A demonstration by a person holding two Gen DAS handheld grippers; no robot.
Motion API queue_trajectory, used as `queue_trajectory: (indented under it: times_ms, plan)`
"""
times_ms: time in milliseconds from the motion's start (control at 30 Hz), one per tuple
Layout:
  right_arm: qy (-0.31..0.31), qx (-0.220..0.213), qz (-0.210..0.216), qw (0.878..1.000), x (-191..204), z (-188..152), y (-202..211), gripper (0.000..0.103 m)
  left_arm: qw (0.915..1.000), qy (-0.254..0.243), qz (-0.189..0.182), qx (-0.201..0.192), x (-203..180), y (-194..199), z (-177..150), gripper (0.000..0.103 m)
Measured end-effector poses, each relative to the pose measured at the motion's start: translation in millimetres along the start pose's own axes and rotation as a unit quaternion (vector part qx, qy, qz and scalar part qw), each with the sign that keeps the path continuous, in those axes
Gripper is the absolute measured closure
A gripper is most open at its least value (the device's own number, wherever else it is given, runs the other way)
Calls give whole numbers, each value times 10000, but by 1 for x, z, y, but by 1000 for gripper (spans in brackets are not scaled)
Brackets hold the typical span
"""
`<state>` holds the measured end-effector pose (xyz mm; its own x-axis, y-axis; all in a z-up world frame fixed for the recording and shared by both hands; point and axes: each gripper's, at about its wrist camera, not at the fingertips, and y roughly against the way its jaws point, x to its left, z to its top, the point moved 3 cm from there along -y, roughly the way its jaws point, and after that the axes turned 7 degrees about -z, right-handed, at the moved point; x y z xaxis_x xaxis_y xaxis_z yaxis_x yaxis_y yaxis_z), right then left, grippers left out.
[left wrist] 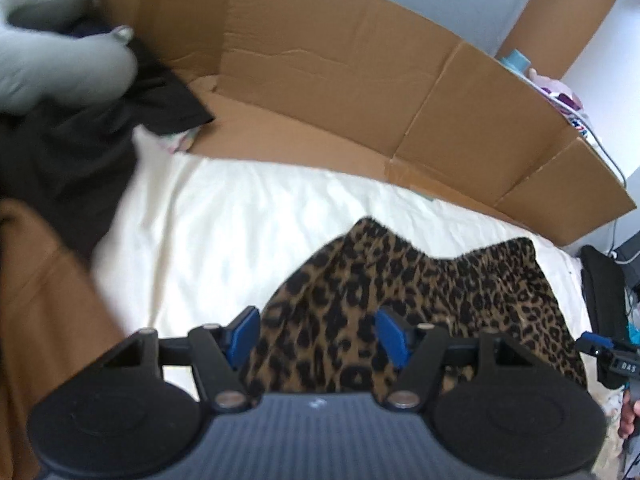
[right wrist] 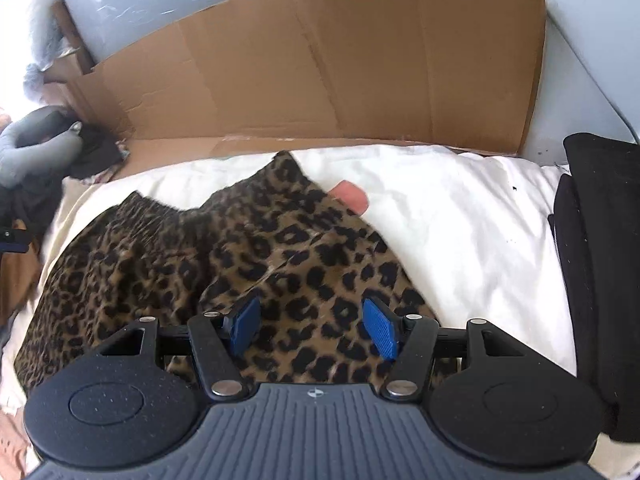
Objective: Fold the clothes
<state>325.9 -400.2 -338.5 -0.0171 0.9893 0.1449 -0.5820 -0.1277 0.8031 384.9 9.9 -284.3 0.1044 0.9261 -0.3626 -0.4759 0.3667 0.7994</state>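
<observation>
A leopard-print garment [left wrist: 420, 300] lies rumpled on a white sheet [left wrist: 224, 232]; it also shows in the right wrist view [right wrist: 224, 256]. My left gripper [left wrist: 316, 332] is open with its blue pads above the garment's near left part. My right gripper [right wrist: 312, 328] is open over the garment's near right part. Neither holds cloth. The right gripper also shows at the right edge of the left wrist view [left wrist: 608, 356].
A flattened cardboard box [left wrist: 360, 80] stands along the far side of the sheet [right wrist: 460, 220]. Black [left wrist: 60, 152], brown [left wrist: 40, 320] and grey [left wrist: 48, 60] clothes are piled at the left. A black bag [right wrist: 600, 280] stands at the right. A pink object [right wrist: 352, 196] pokes out beside the garment.
</observation>
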Motion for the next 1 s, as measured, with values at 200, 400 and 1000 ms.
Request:
queue_trajectory:
  times_ms: [200,400,1000]
  plan:
    - [-401,-158,409,9982,-1,21,-15,40,9984,-346,-433,66,-15,-32,19,40]
    - [-261,-176,637,9975,17,33,-42,44,9946,-661,-791,147,-32,-71,14,40]
    - [722,-268,544,9955,62,52,-104,49,9961,-648,-606,20,-9,-120,2,47]
